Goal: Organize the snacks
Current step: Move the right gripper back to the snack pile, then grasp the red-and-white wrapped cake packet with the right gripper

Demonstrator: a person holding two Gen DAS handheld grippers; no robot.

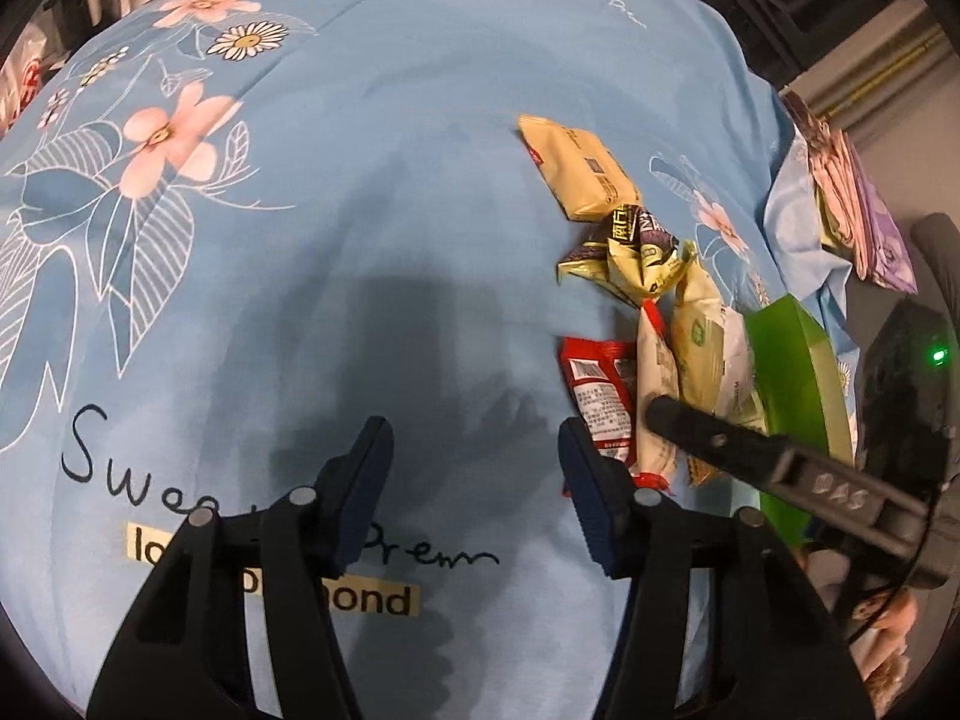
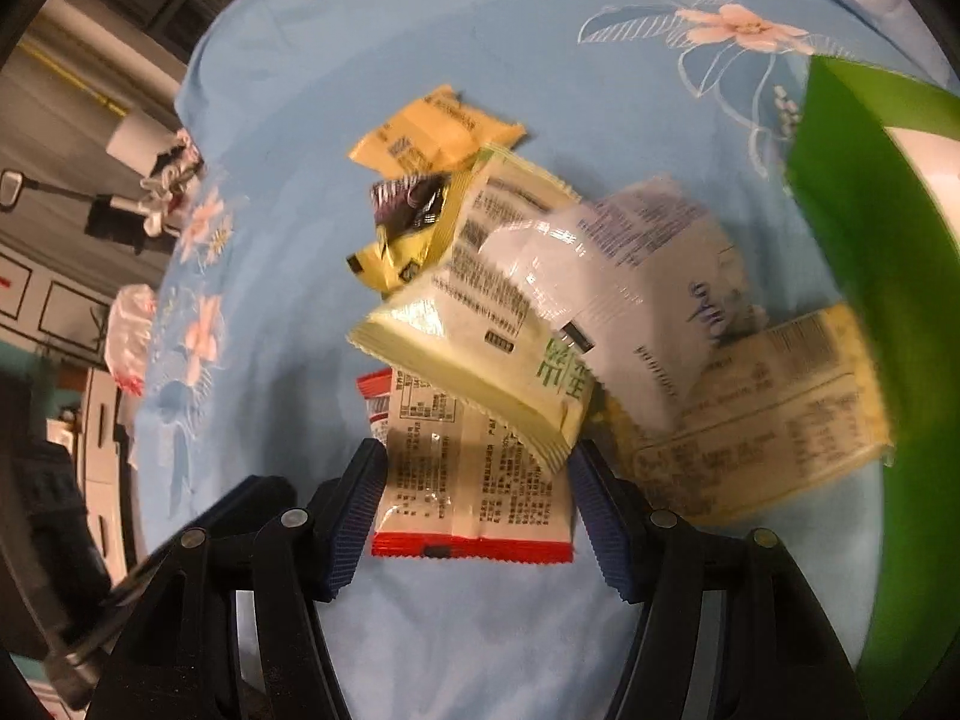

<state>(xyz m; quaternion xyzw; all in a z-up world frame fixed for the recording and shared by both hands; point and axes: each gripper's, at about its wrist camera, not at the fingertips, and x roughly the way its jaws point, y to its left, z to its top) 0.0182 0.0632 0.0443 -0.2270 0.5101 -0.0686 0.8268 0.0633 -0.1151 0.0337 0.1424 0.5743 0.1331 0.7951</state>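
Several snack packets lie in a pile on the blue flowered cloth [image 1: 420,120]. An orange packet [image 1: 576,165] is farthest, then a crumpled yellow-black wrapper [image 1: 630,252], a red packet [image 1: 600,396] and pale green packets [image 1: 702,348]. My left gripper [image 1: 474,480] is open and empty over bare cloth, left of the pile. My right gripper [image 2: 477,504] is open, its fingers on either side of a white packet with red ends [image 2: 474,492]. A pale green packet [image 2: 480,336] lies across it. The right gripper's finger also shows in the left wrist view [image 1: 720,438].
A green box [image 2: 870,300] stands at the right of the pile and also shows in the left wrist view [image 1: 792,384]. A white packet [image 2: 636,288] and a yellow packet [image 2: 768,414] lie beside it. The cloth's edge drops off at the left [image 2: 180,180].
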